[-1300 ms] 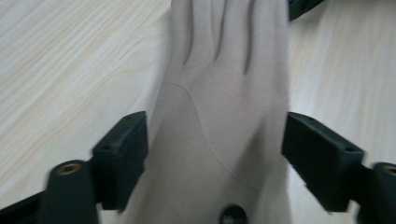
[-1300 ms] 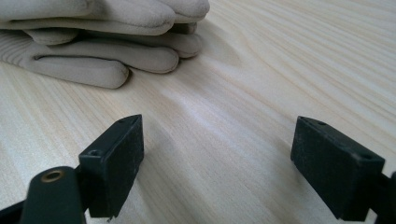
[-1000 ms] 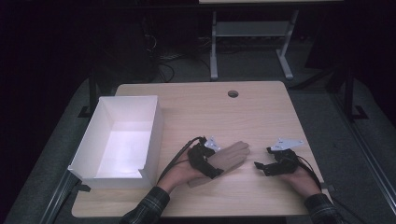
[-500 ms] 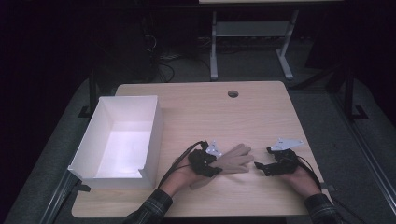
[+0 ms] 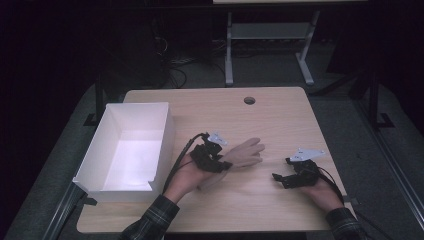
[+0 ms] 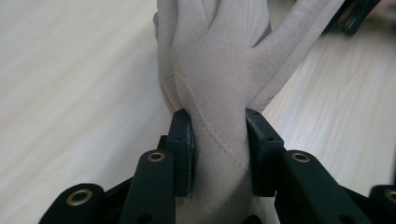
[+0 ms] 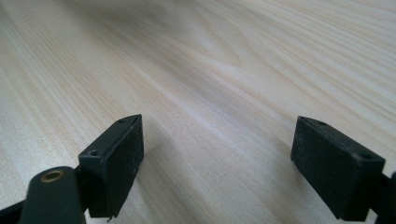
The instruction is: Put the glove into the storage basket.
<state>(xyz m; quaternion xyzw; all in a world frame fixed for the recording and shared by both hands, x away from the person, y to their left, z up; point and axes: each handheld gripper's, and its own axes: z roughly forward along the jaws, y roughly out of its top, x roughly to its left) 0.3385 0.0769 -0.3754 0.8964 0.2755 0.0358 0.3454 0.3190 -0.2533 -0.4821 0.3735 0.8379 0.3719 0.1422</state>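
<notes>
No readable brand, label or writing anywhere: the glove (image 6: 219, 88) is plain beige fabric, the gripper parts are unmarked black.

Left gripper (image 6: 218, 149): jaws are closing in tight on the glove's wrist section, pads pressing both sides, fabric bunching between them with a stitched seam running down the middle. In the left gripper view the glove's fingers are fanning away toward 12 o'clock, thumb angling off to 1–2 o'clock. Glove fingers are sitting just above or on the table (image 6: 70, 70); cannot tell which.

In the high view the left gripper (image 5: 220, 162) is sitting near table centre, slightly toward the 6 o'clock edge, with the glove (image 5: 245, 152) sticking out of it toward 2 o'clock. White box (image 5: 165, 127) is lying at 9 o'clock of the gripper, near but apart, open side up.

Right gripper (image 7: 217, 154): jaws are standing wide apart, gripping nothing, bare wood grain showing between the pads. It is hovering low over the table; contact cannot be told. In the high view the right gripper (image 5: 280, 178) is resting at roughly 4 o'clock of the glove, well apart from it, jaws pointing toward 9 o'clock.

Round cable hole (image 5: 249, 100) is sitting at 12 o'clock of the tabletop, near the far edge.
</notes>
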